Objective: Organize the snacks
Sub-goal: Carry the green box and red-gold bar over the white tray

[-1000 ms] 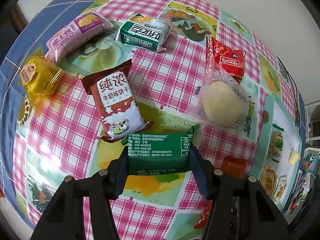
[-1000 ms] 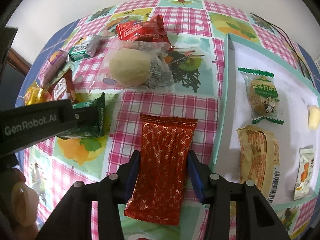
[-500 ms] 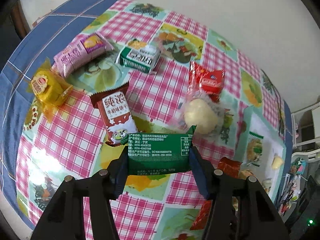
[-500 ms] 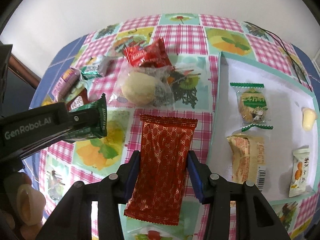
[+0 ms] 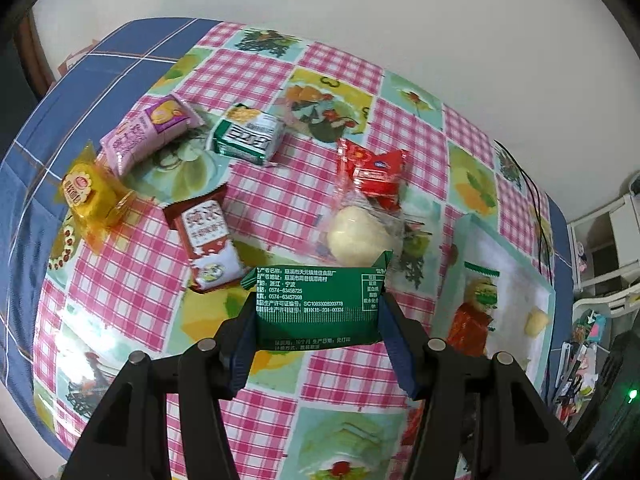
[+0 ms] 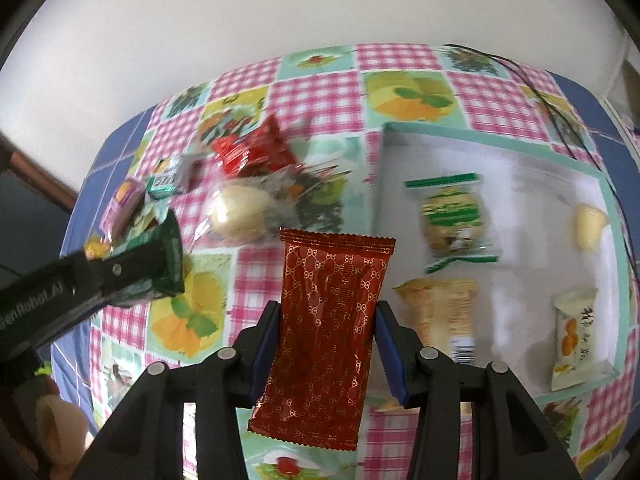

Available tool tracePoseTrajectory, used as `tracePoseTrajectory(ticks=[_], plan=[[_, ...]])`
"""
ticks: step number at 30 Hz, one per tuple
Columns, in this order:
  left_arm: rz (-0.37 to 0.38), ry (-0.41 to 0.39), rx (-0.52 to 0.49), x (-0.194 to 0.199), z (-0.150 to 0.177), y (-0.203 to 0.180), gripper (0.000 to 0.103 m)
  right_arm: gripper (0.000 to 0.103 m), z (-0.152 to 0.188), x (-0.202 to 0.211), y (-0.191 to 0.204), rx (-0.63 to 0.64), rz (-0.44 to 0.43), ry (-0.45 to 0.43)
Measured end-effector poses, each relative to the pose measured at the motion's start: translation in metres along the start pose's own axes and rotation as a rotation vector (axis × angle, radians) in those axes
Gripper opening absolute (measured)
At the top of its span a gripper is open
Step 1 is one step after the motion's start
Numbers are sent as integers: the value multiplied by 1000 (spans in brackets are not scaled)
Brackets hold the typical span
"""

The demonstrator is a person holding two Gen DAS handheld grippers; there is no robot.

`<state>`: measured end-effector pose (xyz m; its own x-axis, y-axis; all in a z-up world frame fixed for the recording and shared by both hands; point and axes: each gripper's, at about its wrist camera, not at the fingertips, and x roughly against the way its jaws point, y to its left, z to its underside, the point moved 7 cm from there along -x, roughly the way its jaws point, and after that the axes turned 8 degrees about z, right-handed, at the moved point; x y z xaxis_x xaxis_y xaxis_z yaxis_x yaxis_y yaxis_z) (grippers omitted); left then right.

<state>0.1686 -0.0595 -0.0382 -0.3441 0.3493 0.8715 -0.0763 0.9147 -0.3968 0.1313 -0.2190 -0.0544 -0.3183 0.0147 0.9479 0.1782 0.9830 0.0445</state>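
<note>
Left tool (image 5: 318, 320) clamped on green snack pack (image 5: 318, 306), lifted above the checkered tabletop (image 5: 132, 280). Right tool (image 6: 326, 334) clamped on red wafer pack (image 6: 326, 316), held left of white tray (image 6: 520, 216).

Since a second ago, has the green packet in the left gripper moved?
Yes. The green packet has risen away from the tablecloth; its snacks look smaller now.

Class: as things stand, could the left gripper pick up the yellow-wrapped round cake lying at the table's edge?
Probably not yet: the left gripper is shut on a green foil packet. The yellow-wrapped round cake itself lies uncovered.
</note>
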Motion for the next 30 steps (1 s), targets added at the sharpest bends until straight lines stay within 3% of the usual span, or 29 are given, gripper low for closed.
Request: tracePoseTrajectory(ticks=[6, 21, 30], plan=[[10, 17, -49, -7, 9, -30, 59, 49, -11, 9, -41, -78, 21, -22], [68, 94, -284, -37, 57, -140, 59, 50, -17, 19, -173, -336, 89, -34], [98, 118, -357, -59, 72, -180, 59, 50, -16, 13, -213, -384, 96, -53]])
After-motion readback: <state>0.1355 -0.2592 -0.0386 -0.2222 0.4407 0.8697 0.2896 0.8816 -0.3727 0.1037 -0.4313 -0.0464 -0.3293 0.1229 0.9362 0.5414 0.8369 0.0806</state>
